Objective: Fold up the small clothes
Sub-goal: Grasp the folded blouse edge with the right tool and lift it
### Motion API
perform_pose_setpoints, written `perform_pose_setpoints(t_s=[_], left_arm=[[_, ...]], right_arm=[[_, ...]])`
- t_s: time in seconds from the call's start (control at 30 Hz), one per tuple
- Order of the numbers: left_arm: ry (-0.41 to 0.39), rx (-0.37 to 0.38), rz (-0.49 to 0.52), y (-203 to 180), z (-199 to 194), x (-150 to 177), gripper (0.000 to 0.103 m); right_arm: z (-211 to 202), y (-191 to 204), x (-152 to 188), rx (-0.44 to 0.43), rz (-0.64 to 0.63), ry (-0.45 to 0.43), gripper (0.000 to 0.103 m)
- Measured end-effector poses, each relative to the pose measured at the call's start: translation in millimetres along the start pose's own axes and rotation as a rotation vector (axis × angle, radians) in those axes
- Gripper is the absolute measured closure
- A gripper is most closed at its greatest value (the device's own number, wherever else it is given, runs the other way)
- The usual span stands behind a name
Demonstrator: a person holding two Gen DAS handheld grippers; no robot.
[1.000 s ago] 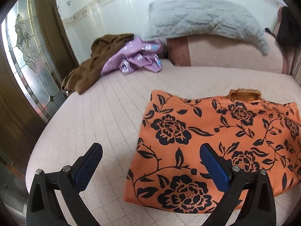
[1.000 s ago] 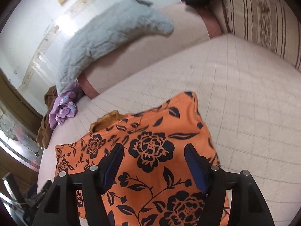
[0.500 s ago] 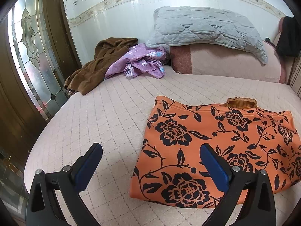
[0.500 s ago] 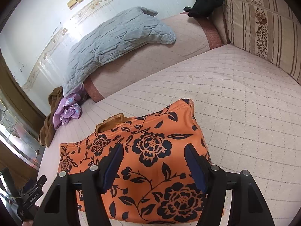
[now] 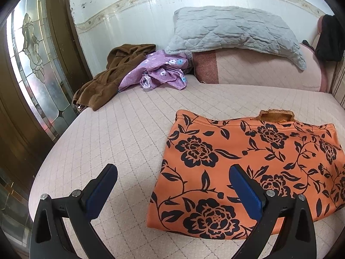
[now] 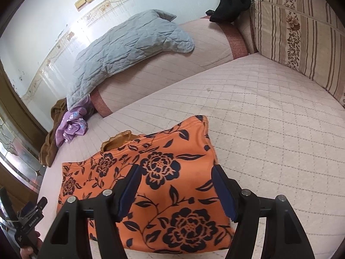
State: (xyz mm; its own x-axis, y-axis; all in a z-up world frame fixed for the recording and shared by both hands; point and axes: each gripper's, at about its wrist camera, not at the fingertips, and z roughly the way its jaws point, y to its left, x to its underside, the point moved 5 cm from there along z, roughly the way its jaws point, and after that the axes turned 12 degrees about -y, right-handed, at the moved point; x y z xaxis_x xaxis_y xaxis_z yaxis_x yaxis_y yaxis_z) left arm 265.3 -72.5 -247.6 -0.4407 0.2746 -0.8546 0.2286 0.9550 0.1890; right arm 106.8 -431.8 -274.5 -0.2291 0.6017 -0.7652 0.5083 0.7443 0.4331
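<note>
An orange garment with black flowers (image 5: 248, 166) lies folded flat on the pink quilted bed (image 5: 129, 133); a frilled orange edge (image 5: 276, 116) pokes out at its far side. My left gripper (image 5: 172, 172) hangs open above the garment's left edge, nothing between its blue pads. In the right wrist view the same garment (image 6: 155, 185) fills the foreground, and my right gripper (image 6: 175, 172) stands open over its right half, holding nothing. The left gripper (image 6: 32, 213) shows small at the lower left of that view, in a hand.
A brown garment (image 5: 112, 75) and a purple flowered one (image 5: 159, 71) lie crumpled at the bed's far left. A grey quilted pillow (image 5: 232, 30) rests on a pink bolster (image 5: 265, 69). A striped cushion (image 6: 301, 32) bounds the right side; a glass door (image 5: 32, 69) stands left.
Both views have pulled back and up from the orange garment, which lies still. More of the wall and pillow shows. Both grippers stay open.
</note>
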Motion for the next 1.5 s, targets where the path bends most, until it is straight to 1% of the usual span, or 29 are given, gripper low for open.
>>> perform_pose_setpoints(t_s=[0.07, 0.1, 0.13, 0.17, 0.2, 0.27, 0.33, 0.43, 0.47, 0.5, 0.57, 0.6, 0.63, 0.67, 0.7, 0.73, 0.77, 0.83, 0.87, 0.9, 0.97, 1.03, 1.13, 1.27, 1.33, 1.37, 1.43, 1.5], left_arm=[[0.023, 0.012, -0.004, 2, 7, 2, 0.0], [0.047, 0.025, -0.023, 5, 13, 4, 0.0], [0.073, 0.035, -0.048, 9, 20, 6, 0.0], [0.118, 0.051, -0.099, 19, 30, 10, 0.0], [0.147, 0.055, -0.137, 26, 37, 13, 0.0], [0.201, 0.043, -0.223, 46, 51, 21, 0.0], [0.227, -0.002, -0.271, 66, 60, 27, 0.0], [0.264, -0.094, -0.279, 88, 69, 40, 0.0], [0.292, -0.112, -0.283, 92, 73, 46, 0.0], [0.327, -0.113, -0.29, 92, 79, 55, 0.0], [0.383, -0.113, -0.257, 86, 88, 67, 0.0], [0.405, -0.133, -0.205, 80, 92, 73, 0.0], [0.405, -0.152, -0.168, 76, 94, 74, 0.0], [0.389, -0.171, -0.139, 73, 93, 72, 0.0], [0.377, -0.183, -0.117, 71, 91, 68, 0.0], [0.366, -0.185, -0.112, 70, 88, 65, 0.0], [0.345, -0.181, -0.126, 70, 82, 60, 0.0], [0.286, -0.156, -0.175, 72, 67, 49, 0.0], [0.234, -0.133, -0.195, 71, 55, 40, 0.0], [0.204, -0.12, -0.197, 69, 48, 35, 0.0], [0.151, -0.072, -0.189, 60, 35, 27, 0.0], [0.123, 0.0, -0.174, 45, 24, 25, 0.0], [0.12, 0.105, -0.11, 12, 12, 28, 0.0], [0.136, 0.148, -0.007, -20, 7, 33, 0.0], [0.155, 0.157, 0.016, -29, 17, 32, 0.0], [0.164, 0.149, 0.022, -30, 19, 34, 0.0], [0.202, 0.132, 0.041, -31, 26, 40, 0.0], [0.256, 0.127, 0.051, -30, 39, 50, 0.0]], right_arm=[[3, -7, 1, 0.011, -0.001, 0.016, 0.032], [5, -11, 2, 0.011, 0.005, 0.024, 0.032], [7, -16, 3, 0.011, 0.012, 0.033, 0.032], [10, -22, 3, 0.007, 0.024, 0.052, 0.032], [13, -27, 5, -0.001, 0.038, 0.069, 0.032], [18, -40, 6, -0.012, 0.087, 0.093, 0.032], [20, -49, 5, -0.014, 0.111, 0.098, 0.032], [20, -53, 4, -0.029, 0.121, 0.098, 0.032], [21, -54, 5, -0.028, 0.128, 0.109, 0.032], [24, -56, 8, -0.018, 0.133, 0.133, 0.032], [35, -61, 19, 0.004, 0.163, 0.192, 0.032], [38, -62, 24, 0.004, 0.174, 0.217, 0.032], [45, -62, 32, 0.007, 0.175, 0.268, 0.032], [49, -62, 38, 0.018, 0.169, 0.296, 0.032], [51, -62, 42, 0.028, 0.165, 0.306, 0.032], [49, -61, 42, 0.025, 0.165, 0.298, 0.032], [43, -58, 38, 0.008, 0.168, 0.265, 0.032], [25, -53, 28, -0.03, 0.166, 0.197, 0.032], [17, -52, 25, -0.046, 0.171, 0.177, 0.032], [7, -50, 24, -0.065, 0.187, 0.16, 0.032], [-10, -48, 28, -0.124, 0.247, 0.154, 0.032], [-17, -41, 38, -0.18, 0.3, 0.178, 0.032], [-22, -37, 64, -0.217, 0.39, 0.228, 0.032], [-19, -34, 106, -0.236, 0.548, 0.282, 0.034], [-14, -35, 119, -0.214, 0.586, 0.286, 0.034], [-11, -35, 122, -0.199, 0.594, 0.282, 0.034], [-4, -38, 121, -0.185, 0.602, 0.271, 0.034], [2, -42, 117, -0.17, 0.633, 0.227, 0.034]])
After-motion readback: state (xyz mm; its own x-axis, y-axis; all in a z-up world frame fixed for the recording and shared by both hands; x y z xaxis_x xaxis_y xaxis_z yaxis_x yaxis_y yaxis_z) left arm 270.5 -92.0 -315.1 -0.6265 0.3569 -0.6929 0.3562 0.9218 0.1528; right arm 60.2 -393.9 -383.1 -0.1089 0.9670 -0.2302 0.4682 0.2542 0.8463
